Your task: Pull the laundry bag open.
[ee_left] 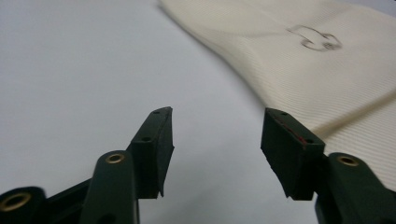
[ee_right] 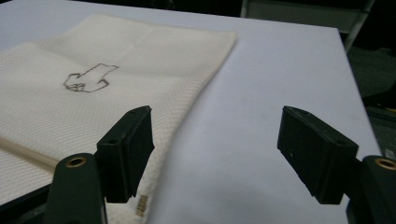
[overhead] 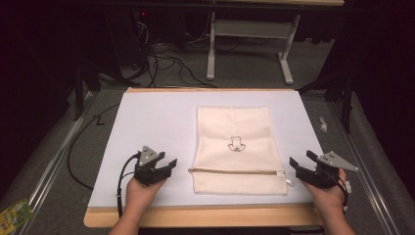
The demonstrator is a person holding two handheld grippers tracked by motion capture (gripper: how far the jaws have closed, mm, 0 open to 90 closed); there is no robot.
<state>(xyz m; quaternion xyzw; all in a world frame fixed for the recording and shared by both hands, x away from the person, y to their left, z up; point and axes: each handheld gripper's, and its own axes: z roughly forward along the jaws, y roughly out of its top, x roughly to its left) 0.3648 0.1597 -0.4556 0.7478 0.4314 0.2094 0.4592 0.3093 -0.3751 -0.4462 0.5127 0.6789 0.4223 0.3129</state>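
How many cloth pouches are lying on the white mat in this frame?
1. A single cream zip pouch lies flat at the middle of the white mat, between the left gripper and the right gripper. Nothing seems hidden beneath it.

It looks like a lab: a wooden bench (overhead: 205, 216) with white sheet (overhead: 156, 127), dark curtains, loose cables (overhead: 166, 58) on grey floor (overhead: 244, 68), metal frame rails (overhead: 54, 161).

a cream pouch (overhead: 235, 132) with a small dark outline drawing lies on a white mat (overhead: 151, 127).
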